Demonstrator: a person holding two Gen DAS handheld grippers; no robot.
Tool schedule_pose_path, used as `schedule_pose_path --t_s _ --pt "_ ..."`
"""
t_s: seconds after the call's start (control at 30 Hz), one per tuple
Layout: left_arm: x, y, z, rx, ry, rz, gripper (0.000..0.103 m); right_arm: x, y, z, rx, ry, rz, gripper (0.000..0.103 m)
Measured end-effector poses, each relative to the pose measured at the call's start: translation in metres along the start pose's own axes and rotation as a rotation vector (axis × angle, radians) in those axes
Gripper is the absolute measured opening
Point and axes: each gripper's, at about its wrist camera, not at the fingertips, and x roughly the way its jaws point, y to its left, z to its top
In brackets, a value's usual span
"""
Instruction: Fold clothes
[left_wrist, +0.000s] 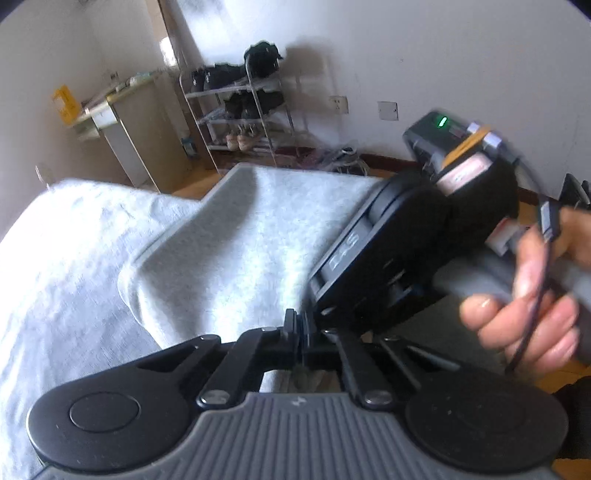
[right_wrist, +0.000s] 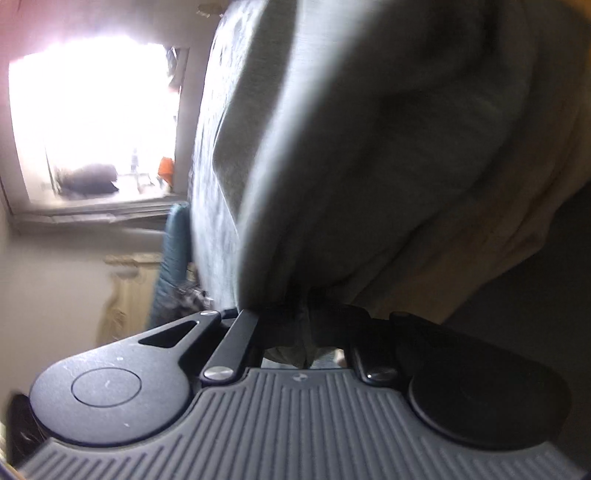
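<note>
In the left wrist view, a desk (left_wrist: 122, 107) stands at the upper left against the wall, with a yellow box (left_wrist: 65, 102) on its far end. Right of it, a shoe rack (left_wrist: 243, 107) holds dark shoes. A grey garment (left_wrist: 221, 236) fills the middle and left of the frame, one folded edge running from the upper centre down to the lower left. At the bottom centre the left gripper (left_wrist: 297, 332) has its fingers pressed together; whether cloth is caught between them is hard to tell. To the right, the right gripper (left_wrist: 388, 258) slants across the frame, held by a hand (left_wrist: 532, 306) at the right edge, with a cable (left_wrist: 535, 306) crossing that hand.

In the right wrist view, a bright window (right_wrist: 96, 122) fills the upper left. The garment (right_wrist: 369, 147) hangs over the centre and right, bunching down into the right gripper (right_wrist: 304, 328), whose fingers pinch a fold of it.
</note>
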Motion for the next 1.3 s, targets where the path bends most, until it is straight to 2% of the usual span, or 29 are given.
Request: schedule_pose_path --t_s 0.03,0.13,0.23,0.33,0.43,0.53,0.63,0.7,0.77,0.83,0.93,1.03,1.13,1.23,1.3 --pt "0.0 -0.001 -0.001 0.002 -0.003 -0.008 0.003 -0.001 0.0 0.001 0.01 0.005 0.0 0.006" --pt "-0.002 -0.004 0.0 0.005 -0.017 -0.026 0.009 -0.034 0.022 -0.002 -0.106 -0.016 -0.114 0.007" --pt "-0.008 -0.005 0.004 0.004 -0.044 -0.031 0.017 -0.081 0.044 0.007 -0.189 -0.116 -0.22 0.008" --pt "-0.011 -0.002 0.01 -0.013 -0.069 -0.025 0.019 -0.115 0.065 0.024 -0.292 -0.252 -0.32 0.009" --pt "-0.004 0.004 0.013 -0.072 -0.053 -0.014 0.019 -0.113 0.09 0.045 -0.481 -0.309 -0.352 0.009" --pt "0.018 0.007 0.006 -0.133 0.021 -0.058 0.021 -0.077 0.097 0.048 -0.683 -0.208 -0.421 0.009" --pt "0.023 0.005 0.005 -0.13 0.04 -0.085 0.022 -0.083 0.04 0.041 -0.75 -0.066 -0.59 0.006" --pt "0.021 0.005 0.008 -0.117 0.038 -0.096 0.028 -0.087 0.042 0.041 -0.749 -0.067 -0.59 0.006" --pt "0.017 0.007 0.012 -0.128 0.038 -0.11 0.028 -0.101 0.056 0.046 -0.747 -0.111 -0.568 0.008" --pt "0.011 0.019 0.019 -0.175 0.033 -0.129 0.028 -0.116 0.07 0.056 -0.747 -0.153 -0.553 0.009" --pt "0.008 0.038 0.031 -0.278 -0.007 -0.134 0.028 -0.114 0.078 0.064 -0.792 -0.184 -0.484 0.009" --pt "0.023 0.054 0.032 -0.386 0.003 -0.101 0.028 -0.087 0.084 0.073 -0.901 -0.156 -0.456 0.009" --pt "0.048 0.05 0.006 -0.411 0.082 -0.1 0.031 -0.068 0.07 0.078 -0.914 -0.099 -0.529 0.009" --pt "0.041 0.046 0.0 -0.393 0.053 -0.093 0.031 -0.049 0.056 0.084 -0.924 -0.04 -0.603 0.009" --pt "0.031 0.055 0.006 -0.397 0.02 -0.098 0.031 -0.055 0.07 0.087 -0.904 -0.039 -0.619 0.01"
